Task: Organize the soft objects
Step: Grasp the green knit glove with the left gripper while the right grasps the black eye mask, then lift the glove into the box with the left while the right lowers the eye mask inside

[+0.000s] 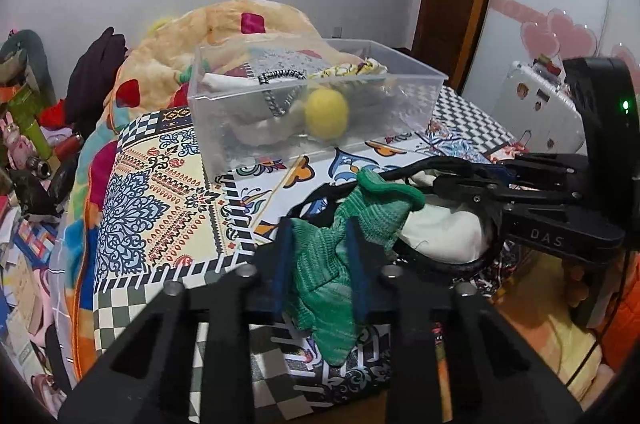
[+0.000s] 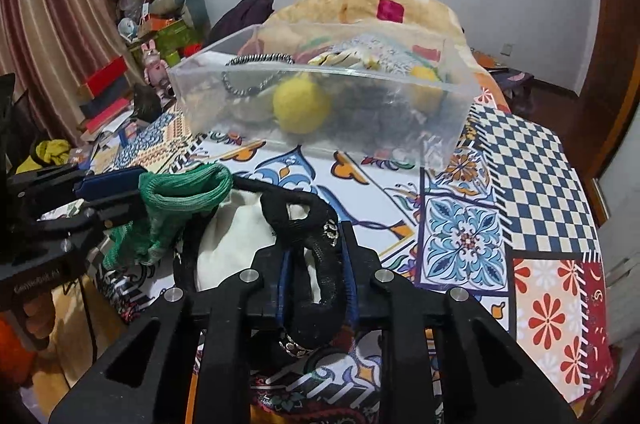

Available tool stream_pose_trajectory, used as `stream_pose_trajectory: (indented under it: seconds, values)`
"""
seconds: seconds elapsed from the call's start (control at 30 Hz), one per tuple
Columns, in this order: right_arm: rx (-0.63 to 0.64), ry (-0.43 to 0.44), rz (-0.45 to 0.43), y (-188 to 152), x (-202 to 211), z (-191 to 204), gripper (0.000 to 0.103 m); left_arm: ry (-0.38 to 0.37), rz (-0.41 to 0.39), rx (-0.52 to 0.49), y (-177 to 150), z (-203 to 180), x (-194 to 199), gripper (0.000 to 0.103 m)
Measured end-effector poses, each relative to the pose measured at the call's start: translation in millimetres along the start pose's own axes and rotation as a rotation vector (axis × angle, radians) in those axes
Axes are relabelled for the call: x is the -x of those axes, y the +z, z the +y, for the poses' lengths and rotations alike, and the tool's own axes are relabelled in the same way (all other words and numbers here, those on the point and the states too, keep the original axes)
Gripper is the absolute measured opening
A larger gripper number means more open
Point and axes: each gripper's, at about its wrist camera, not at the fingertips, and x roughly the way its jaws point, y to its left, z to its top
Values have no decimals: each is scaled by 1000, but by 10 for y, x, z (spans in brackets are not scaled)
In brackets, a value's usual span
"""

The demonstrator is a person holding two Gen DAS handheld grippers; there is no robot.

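Note:
My left gripper [image 1: 320, 236] is shut on a green knitted sock [image 1: 328, 264], which hangs between its blue pads; the sock also shows in the right wrist view [image 2: 176, 200]. My right gripper [image 2: 316, 264] is shut on a black band [image 2: 320, 276] of a black and white cloth piece [image 2: 236, 236], lying just right of the sock. The right gripper shows in the left wrist view [image 1: 472, 180]. A clear plastic box [image 1: 400, 96] stands farther back on the patterned cloth and holds a yellow ball [image 1: 326, 112], a striped band [image 1: 280, 76] and other soft items.
A patterned tablecloth [image 2: 500, 184] covers the table. A heap of orange bedding [image 1: 240, 24] lies behind the box. Cluttered shelves and toys [image 2: 152, 56] stand at the far left. A white appliance [image 1: 536, 104] stands to the right.

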Motion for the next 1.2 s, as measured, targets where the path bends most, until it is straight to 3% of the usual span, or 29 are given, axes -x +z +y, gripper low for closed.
stream_pose_trajectory:
  seconds: [0.1, 0.43, 0.57, 0.63, 0.8, 0.93, 1.03, 1.13, 1.2]
  values:
    - [2, -10, -22, 28, 55, 4, 17, 12, -11, 2, 43, 34, 29, 14]
    - [1, -42, -128, 290, 272, -21, 16, 38, -97, 21, 239, 133, 224, 13]
    - [4, -57, -184, 437, 380, -27, 16, 50, -151, 43, 392, 209, 322, 11]
    - [5, -59, -206, 504, 419, -36, 16, 58, -174, 53, 475, 249, 348, 4]
    - [7, -68, -274, 694, 556, -22, 15, 52, -230, 90, 704, 352, 413, 4]
    - [0, -70, -324, 807, 642, -42, 15, 42, -216, 94, 761, 389, 379, 4]
    - [-6, -78, -354, 862, 698, -52, 15, 49, -165, 89, 708, 390, 247, 15]
    - [-9, -91, -379, 930, 721, -67, 15, 54, -99, 90, 606, 390, 61, 35]
    - [-13, -100, -387, 968, 712, -84, 15, 59, -45, 86, 522, 392, -90, 57]
